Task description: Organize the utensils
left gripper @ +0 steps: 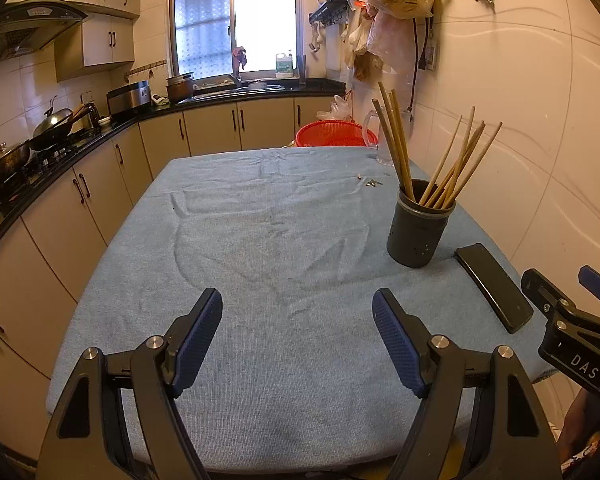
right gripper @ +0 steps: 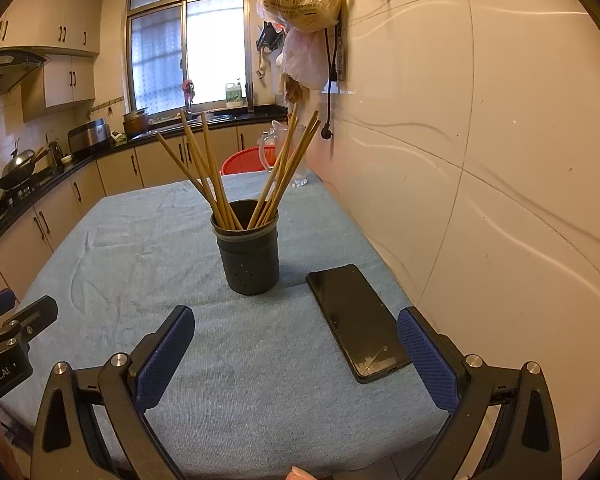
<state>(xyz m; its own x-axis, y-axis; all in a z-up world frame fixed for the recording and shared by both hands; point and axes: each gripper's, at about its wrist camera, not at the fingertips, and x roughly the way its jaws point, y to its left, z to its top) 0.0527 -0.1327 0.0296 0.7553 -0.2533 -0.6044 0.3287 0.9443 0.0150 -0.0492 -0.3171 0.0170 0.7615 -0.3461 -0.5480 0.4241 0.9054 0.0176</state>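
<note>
Textured blue pads [right gripper: 162, 360], glossy phone [right gripper: 358, 322], wooden chopsticks [right gripper: 216, 184] in perforated, maybe plastic, cyl. holder [right gripper: 250, 262]

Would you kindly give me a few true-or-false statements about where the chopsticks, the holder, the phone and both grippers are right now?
1. The chopsticks stand in the dark holder. True.
2. The phone lies inside the holder. False: it lies flat on the blue cloth, beside the holder.
3. The right gripper is open and empty. True.
4. The left gripper grips a chopstick. False: it is open and holds nothing.
5. The holder has tipped over. False: it stands upright.
</note>
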